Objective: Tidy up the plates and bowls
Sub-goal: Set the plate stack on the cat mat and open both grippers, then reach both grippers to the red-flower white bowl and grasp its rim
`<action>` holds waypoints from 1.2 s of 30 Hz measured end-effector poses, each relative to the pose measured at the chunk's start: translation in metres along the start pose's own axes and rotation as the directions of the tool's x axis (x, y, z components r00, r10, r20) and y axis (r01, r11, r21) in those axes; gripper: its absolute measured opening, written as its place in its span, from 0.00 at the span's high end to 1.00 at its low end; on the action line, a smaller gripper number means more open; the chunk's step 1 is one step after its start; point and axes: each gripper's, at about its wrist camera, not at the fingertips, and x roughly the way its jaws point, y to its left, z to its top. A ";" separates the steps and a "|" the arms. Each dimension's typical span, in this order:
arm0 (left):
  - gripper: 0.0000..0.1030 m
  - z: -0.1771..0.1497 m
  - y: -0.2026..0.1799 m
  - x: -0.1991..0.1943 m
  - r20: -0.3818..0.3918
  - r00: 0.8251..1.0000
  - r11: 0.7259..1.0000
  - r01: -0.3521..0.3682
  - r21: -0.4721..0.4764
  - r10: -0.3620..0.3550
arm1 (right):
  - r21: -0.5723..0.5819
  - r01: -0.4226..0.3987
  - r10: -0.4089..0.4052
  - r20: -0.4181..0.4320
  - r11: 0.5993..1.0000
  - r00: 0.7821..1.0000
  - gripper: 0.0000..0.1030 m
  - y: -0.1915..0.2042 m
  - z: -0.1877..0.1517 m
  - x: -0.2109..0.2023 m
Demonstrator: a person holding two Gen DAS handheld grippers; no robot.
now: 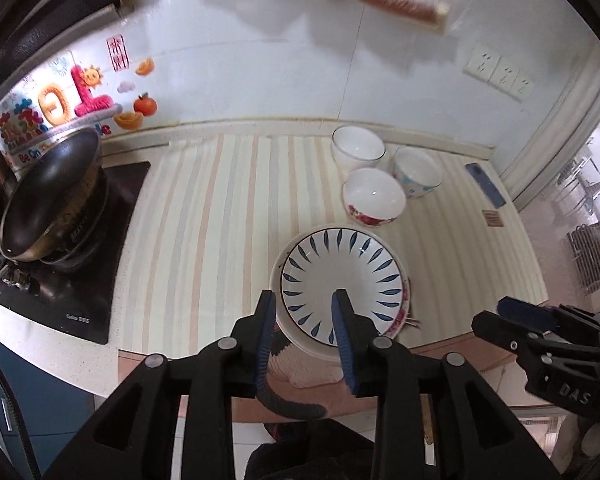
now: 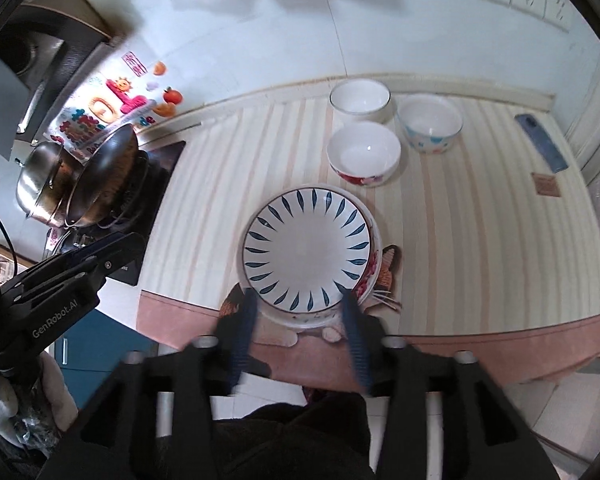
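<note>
A striped cloth (image 1: 228, 216) covers the kitchen counter beside a stove with a dark pan (image 1: 48, 196). From the left wrist, the left gripper (image 1: 305, 300) hangs wide and empty over the near rim of the blue-leaf plate (image 1: 342, 276), which tops a stack; 3 bowls (image 1: 374, 196) stand loose behind.

From the right wrist, the right gripper (image 2: 300, 300) is equally spread, holding nothing, just short of the same plate (image 2: 306, 250). Plates look gathered; the bowls (image 2: 364, 152) seem still unstacked.
</note>
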 end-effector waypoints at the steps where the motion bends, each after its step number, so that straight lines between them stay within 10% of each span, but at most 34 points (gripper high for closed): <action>1: 0.71 -0.002 0.000 -0.006 0.007 1.000 1.000 0.003 0.001 -0.003 | 0.000 0.001 -0.001 0.013 1.000 1.000 0.42 0.004 -0.003 -0.008; 5: 0.41 -0.012 0.002 -0.031 0.043 0.999 1.000 0.026 0.001 -0.026 | 0.003 0.032 -0.032 0.057 0.999 0.998 0.39 0.019 -0.021 -0.042; 23: 0.41 -0.040 -0.017 -0.066 0.097 0.994 0.996 0.048 0.077 -0.056 | 0.091 0.053 -0.065 0.134 0.994 0.989 0.34 0.015 -0.059 -0.093; 36: 0.41 0.055 -0.042 0.045 0.047 0.998 0.998 -0.031 -0.047 0.033 | 0.189 -0.009 -0.003 0.065 0.982 0.998 0.34 -0.099 0.041 -0.006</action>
